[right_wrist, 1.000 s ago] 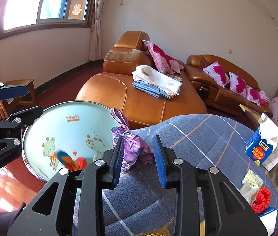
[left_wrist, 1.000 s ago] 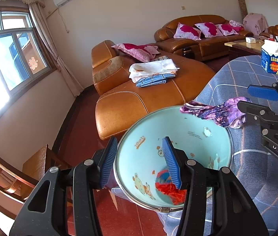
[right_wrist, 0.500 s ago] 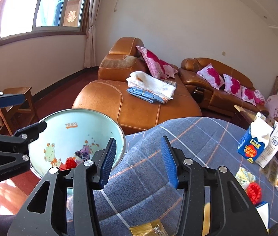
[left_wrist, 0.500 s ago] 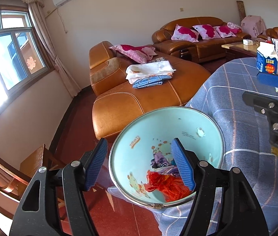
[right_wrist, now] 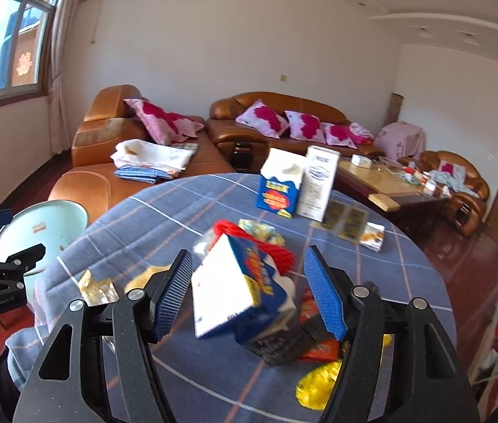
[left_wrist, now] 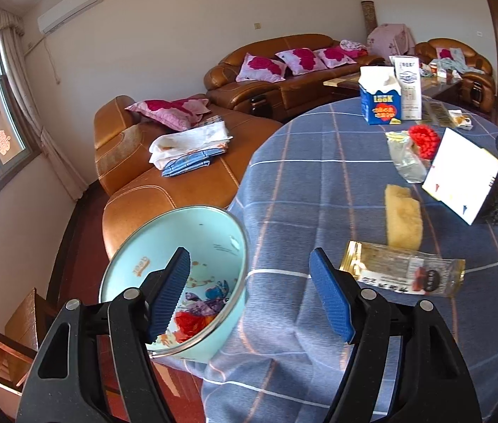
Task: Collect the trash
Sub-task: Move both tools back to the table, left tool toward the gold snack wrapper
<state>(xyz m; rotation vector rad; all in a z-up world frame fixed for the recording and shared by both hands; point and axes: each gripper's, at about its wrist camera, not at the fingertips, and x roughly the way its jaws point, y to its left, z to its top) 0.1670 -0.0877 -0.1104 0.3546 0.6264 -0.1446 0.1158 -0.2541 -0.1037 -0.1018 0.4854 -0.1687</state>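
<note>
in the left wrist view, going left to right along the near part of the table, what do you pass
Light blue basin holding wrappers → clear snack wrapper → yellow sponge → white-faced carton.

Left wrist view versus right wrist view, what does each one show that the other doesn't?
Only the left wrist view looks into the light blue basin, showing the red and purple wrappers inside, and shows the clear snack packet whole.

Only the right wrist view shows the yellow wrapper and orange packet beside the tilted blue carton.

Both show the plaid tablecloth, the upright blue and white cartons, the basin and the sofas.
</note>
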